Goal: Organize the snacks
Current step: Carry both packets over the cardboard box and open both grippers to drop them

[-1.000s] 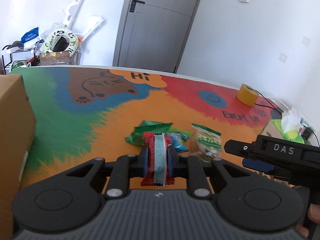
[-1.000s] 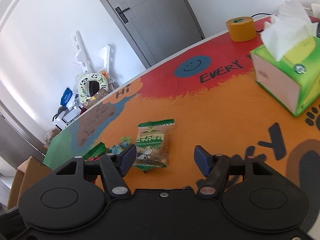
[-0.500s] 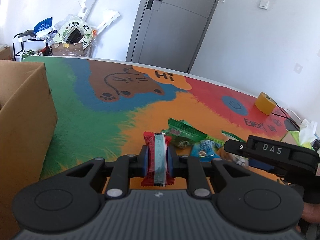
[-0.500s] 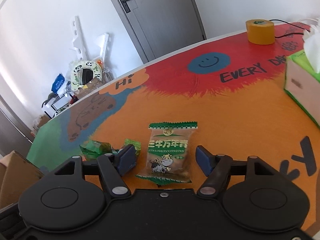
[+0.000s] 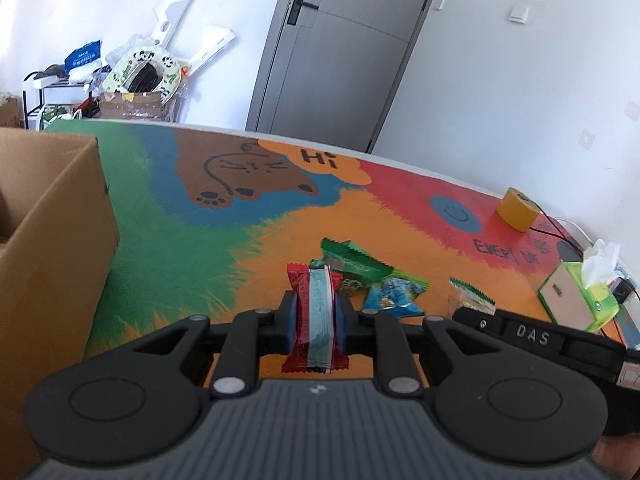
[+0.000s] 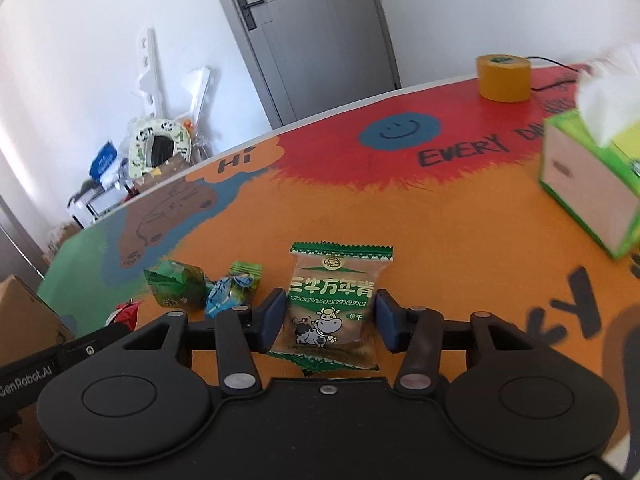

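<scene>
Left wrist: box (image 5: 52, 248) cut off at frame's left; right gripper (image 5: 540, 340) hides most of the biscuit pack (image 5: 468, 294). Left gripper (image 5: 315, 314) clamped on red snack (image 5: 316, 320), above table (image 5: 168, 240).

Right wrist: jaws just closing, blue pads (image 6: 270, 318) flanking the pack, contact unclear; pack lies near table's near edge.

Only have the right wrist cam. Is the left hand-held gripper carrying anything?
Observer: Yes. The left hand-held gripper is shut on a red snack pack with a pale blue stripe.
Operator: Where's the box relative to it?
Observer: The cardboard box stands just to its left, with the top open. Its contents are hidden from this angle.
</scene>
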